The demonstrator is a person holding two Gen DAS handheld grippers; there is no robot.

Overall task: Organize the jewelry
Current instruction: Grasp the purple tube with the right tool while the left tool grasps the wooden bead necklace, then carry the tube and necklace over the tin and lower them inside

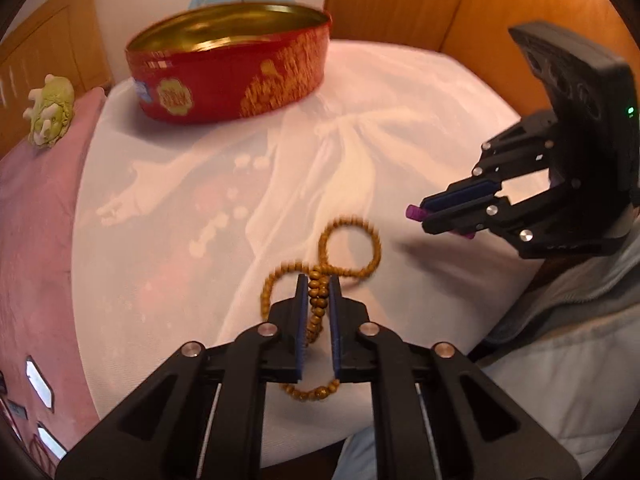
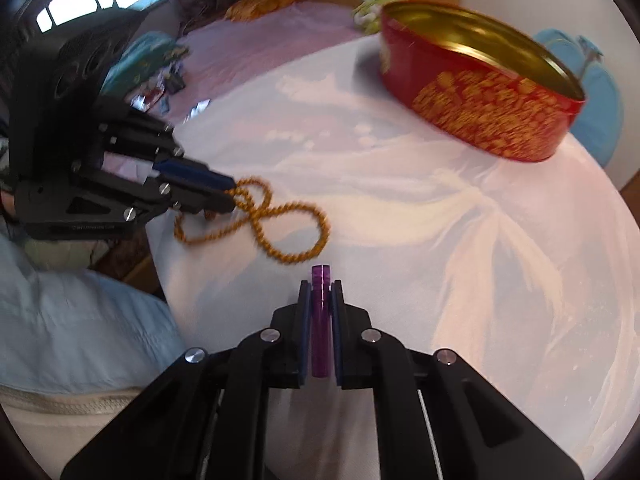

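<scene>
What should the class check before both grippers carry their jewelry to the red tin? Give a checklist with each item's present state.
1. Left gripper shut on the wooden bead necklace: ok.
2. Necklace fully lifted off the white cloth: not ok, loops trail on it.
3. Right gripper shut on the purple bangle: ok.
4. Red tin open, lid off: ok.
5. Tin empty inside: cannot tell, floor partly hidden.

Nothing can be read with certainty. The red tin (image 1: 228,76), upper middle of the left wrist view, carries a yellow flower-shaped badge (image 1: 174,98) with red lettering, too blurred to make out. Its gold patterning (image 2: 486,108), upper right of the right wrist view, shows no readable characters.
</scene>
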